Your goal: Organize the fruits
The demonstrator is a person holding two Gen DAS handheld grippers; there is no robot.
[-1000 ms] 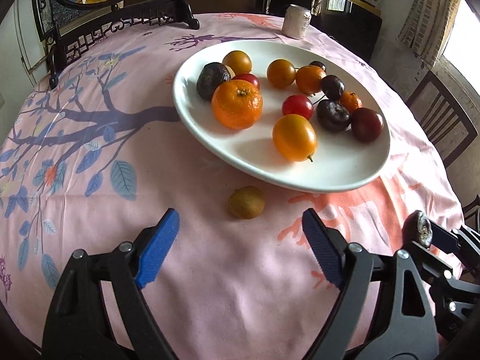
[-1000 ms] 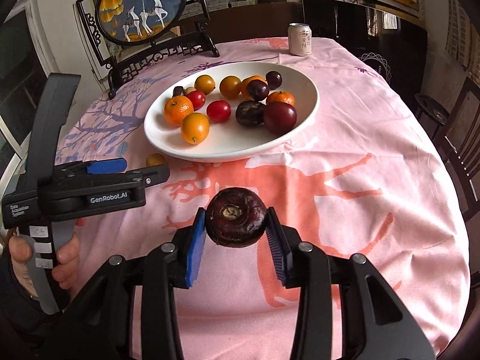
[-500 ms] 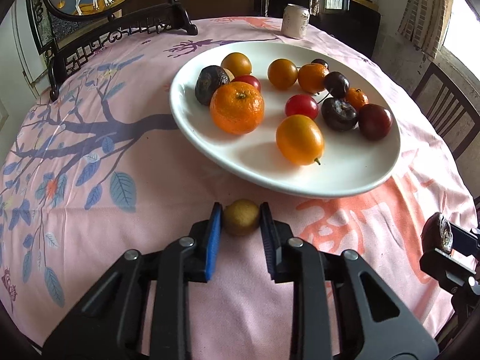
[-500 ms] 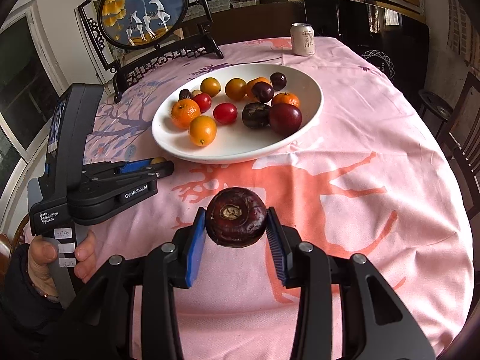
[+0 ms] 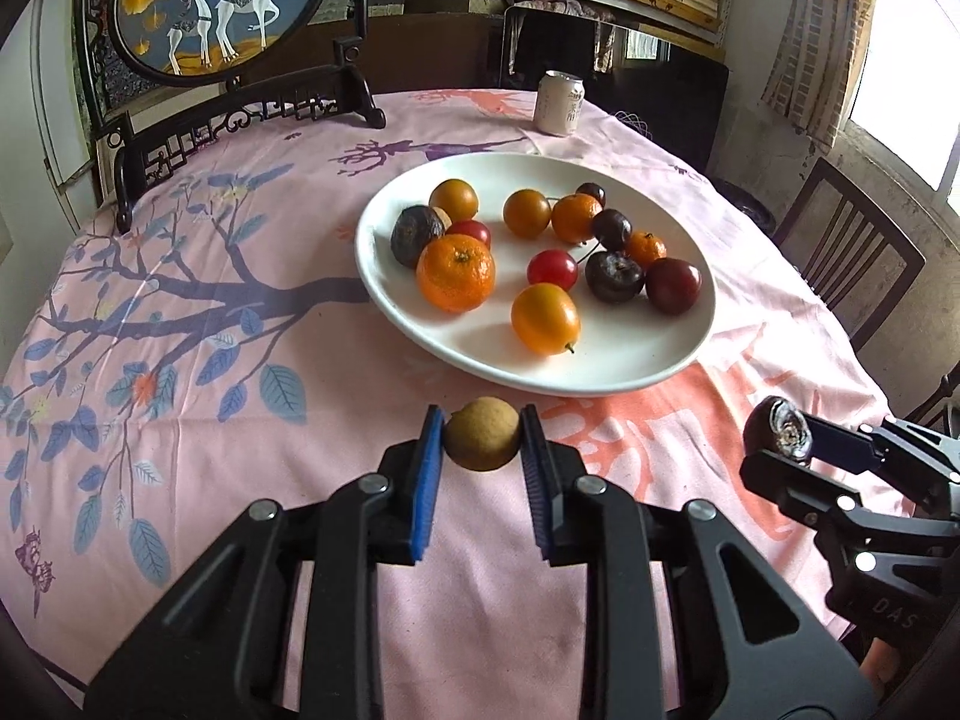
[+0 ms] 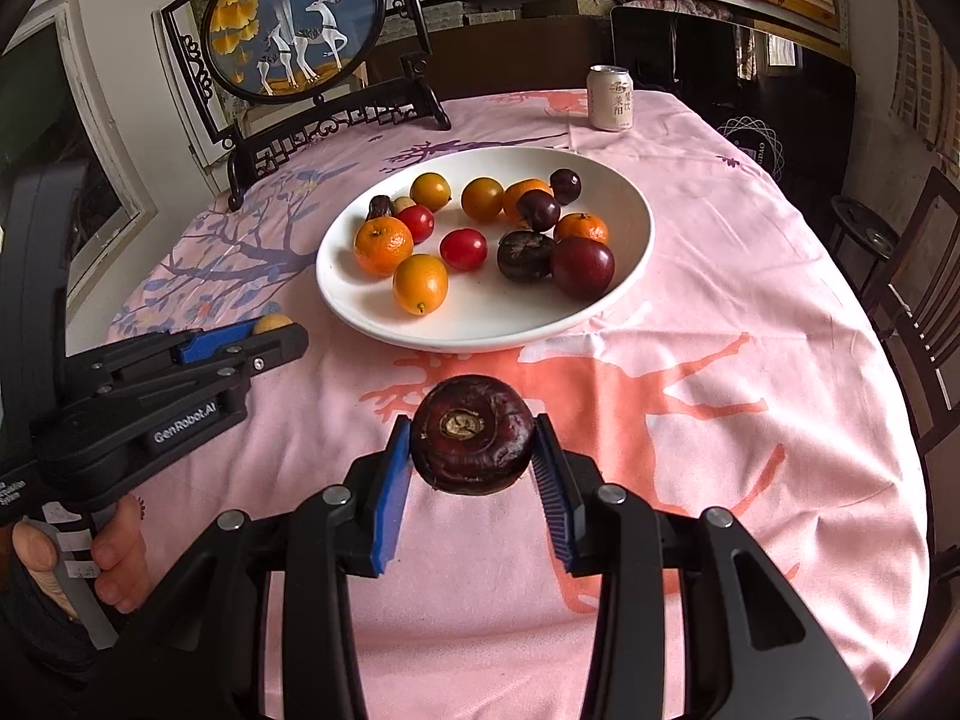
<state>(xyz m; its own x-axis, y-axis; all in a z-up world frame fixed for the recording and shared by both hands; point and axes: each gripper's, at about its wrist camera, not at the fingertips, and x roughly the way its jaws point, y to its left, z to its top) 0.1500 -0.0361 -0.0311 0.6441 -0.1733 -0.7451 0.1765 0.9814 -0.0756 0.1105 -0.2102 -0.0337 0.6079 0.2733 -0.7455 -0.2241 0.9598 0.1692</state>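
L gripper (image 5: pixel 482 433) is clamped on a small tan-brown round fruit (image 5: pixel 482 433), blue pads pressed to both its sides; the fruit sits between the tips, in front of the near rim of the white plate (image 5: pixel 672 360). From the R wrist cam the same gripper (image 6: pixel 264 333) shows at left, just a bit of the fruit (image 6: pixel 271 323) peeking past the blue pad; a hand (image 6: pixel 90 564) grips its handle.

R gripper (image 6: pixel 473 435) is closed on a dark maroon fruit (image 6: pixel 473 435), flattened, pale stem scar facing the cam, held over the pink tablecloth (image 6: pixel 750 420) w/ coral print. In the L cam it shows at right (image 5: pixel 780 438), fruit at its tip.

Plate holds a big mandarin (image 5: pixel 456 269), an oval orange fruit (image 5: pixel 545 318), red cherry tomatoes, dark plums and smaller orange ones. A drink can (image 5: pixel 560 103) stands beyond the plate, and a deer-painted round screen (image 5: pixel 222 0) on a black stand sits at the table's far left.
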